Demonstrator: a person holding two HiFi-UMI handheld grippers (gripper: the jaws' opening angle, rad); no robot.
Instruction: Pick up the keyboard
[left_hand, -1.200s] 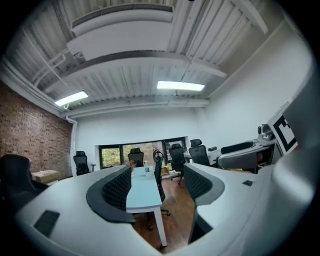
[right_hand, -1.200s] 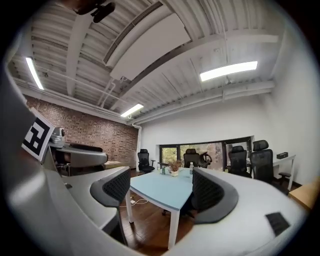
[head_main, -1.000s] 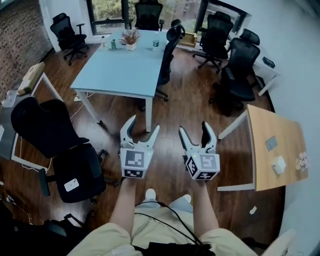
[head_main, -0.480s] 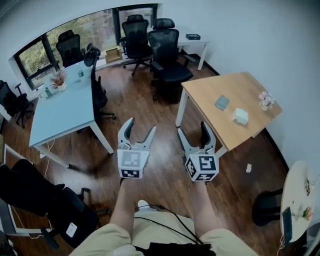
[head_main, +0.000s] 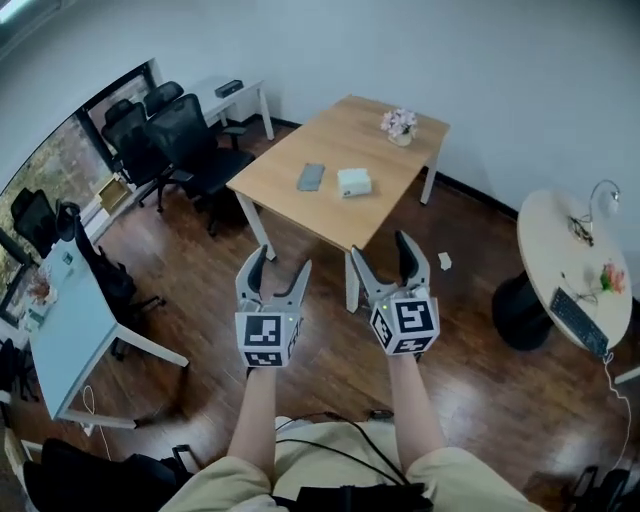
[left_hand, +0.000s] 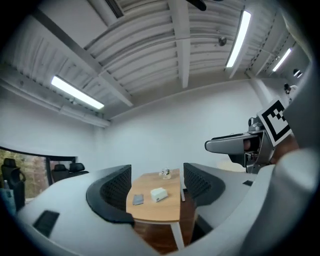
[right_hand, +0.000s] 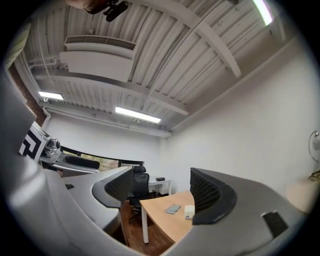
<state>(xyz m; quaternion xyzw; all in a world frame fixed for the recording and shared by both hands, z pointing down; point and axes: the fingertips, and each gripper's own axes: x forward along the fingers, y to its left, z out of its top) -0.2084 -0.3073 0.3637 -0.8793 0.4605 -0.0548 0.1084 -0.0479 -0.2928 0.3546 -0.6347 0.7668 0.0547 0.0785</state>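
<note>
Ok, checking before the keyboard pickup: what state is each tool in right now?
Left tool: open, empty.
Right tool: open, jaws closing, nothing between them.

White walls, dark wood floor, wooden table.

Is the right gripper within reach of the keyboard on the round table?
Probably not yet. The right gripper, jaws closing on nothing, hangs over floor facing the wooden table; the keyboard lies well off to its right. The floor between looks free.
</note>
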